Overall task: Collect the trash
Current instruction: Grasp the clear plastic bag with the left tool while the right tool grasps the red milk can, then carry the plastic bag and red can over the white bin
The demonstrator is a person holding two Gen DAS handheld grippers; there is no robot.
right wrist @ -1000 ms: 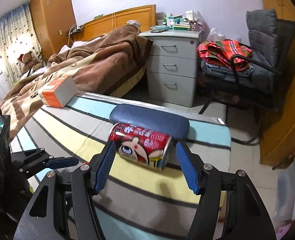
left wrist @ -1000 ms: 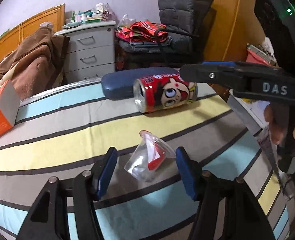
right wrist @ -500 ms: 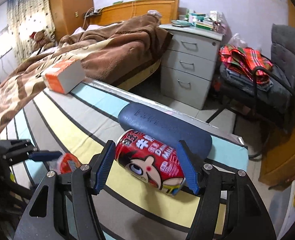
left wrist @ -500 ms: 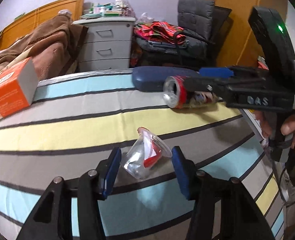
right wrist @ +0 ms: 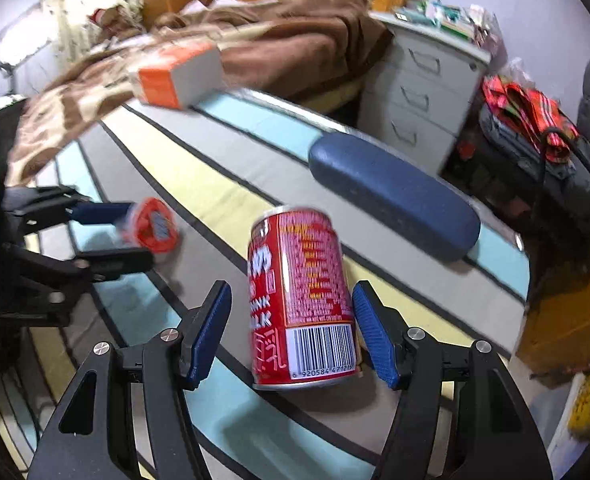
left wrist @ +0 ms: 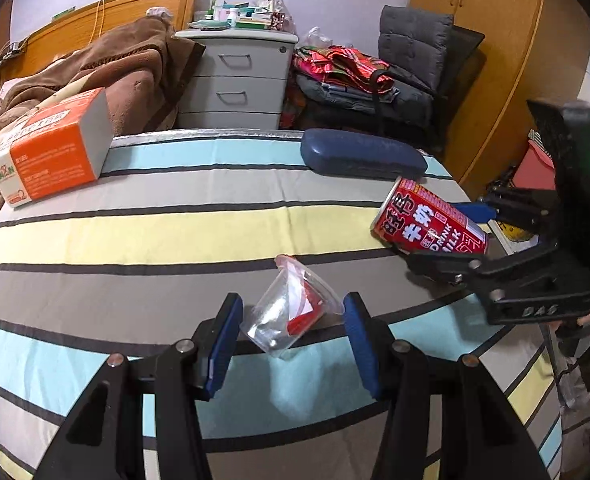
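Nothing collected yet.
Our left gripper (left wrist: 291, 334) and right gripper (right wrist: 291, 330) stand open around the clear crumpled plastic cup (left wrist: 293, 316) and the red milk can (right wrist: 301, 304).

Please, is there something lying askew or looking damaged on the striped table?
Yes. The clear plastic cup lies tipped on its side, with a red scrap inside. The red milk drink can also lies on its side, not upright. Neither looks spilled. Both sit between open gripper fingers.
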